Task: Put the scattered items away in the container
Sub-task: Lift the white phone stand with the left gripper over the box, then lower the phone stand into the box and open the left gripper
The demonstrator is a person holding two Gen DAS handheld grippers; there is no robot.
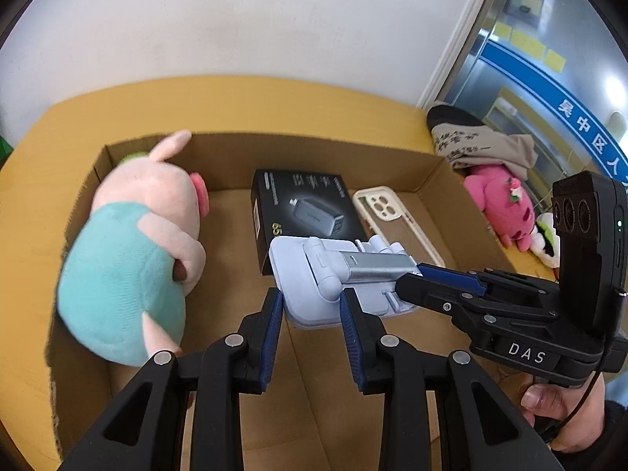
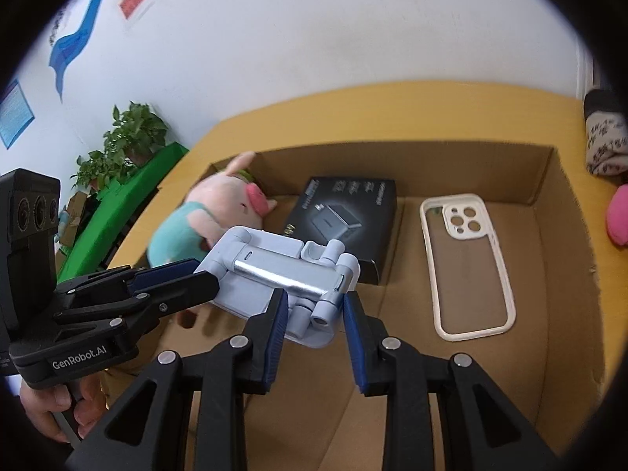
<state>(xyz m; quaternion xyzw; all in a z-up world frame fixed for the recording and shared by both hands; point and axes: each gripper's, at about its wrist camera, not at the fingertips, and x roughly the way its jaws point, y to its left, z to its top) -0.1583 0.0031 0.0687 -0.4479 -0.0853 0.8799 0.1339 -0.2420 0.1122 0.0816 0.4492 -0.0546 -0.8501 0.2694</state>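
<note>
2 hand-held tools are carrying a pale blue folding phone stand (image 1: 333,274) above the open cardboard box (image 1: 314,149), both gripping it at once. The left tool (image 1: 312,306) is closing narrowly on the stand's flat base plate, while the right tool (image 2: 312,310) is pinching the hinged end with its knuckles and pegs; neither is open any wider than the part it is clamping. The stand is hanging just over the box floor, near the front, not yet set down.

It is looking like a stiff, light thing of smooth plastic with a metal arm (image 2: 282,274), likely to swing at its hinges if held by 1 end only, so the flat plate and the hinge block are judged the safest places to hold. The plastic may be slippery against the ribbed blue pads (image 1: 271,337).

Further in, the box is already holding 3 items: a plush pig (image 1: 133,243) in a teal shirt lying along the left wall, a black charger carton (image 1: 306,212) flat in the middle, and a cream phone case (image 2: 467,267) lying face up to the right. Beyond the box, on the yellow counter (image 1: 235,102), a pink plush toy (image 1: 502,204) and a folded printed cloth (image 1: 479,145) are waiting outside.
</note>
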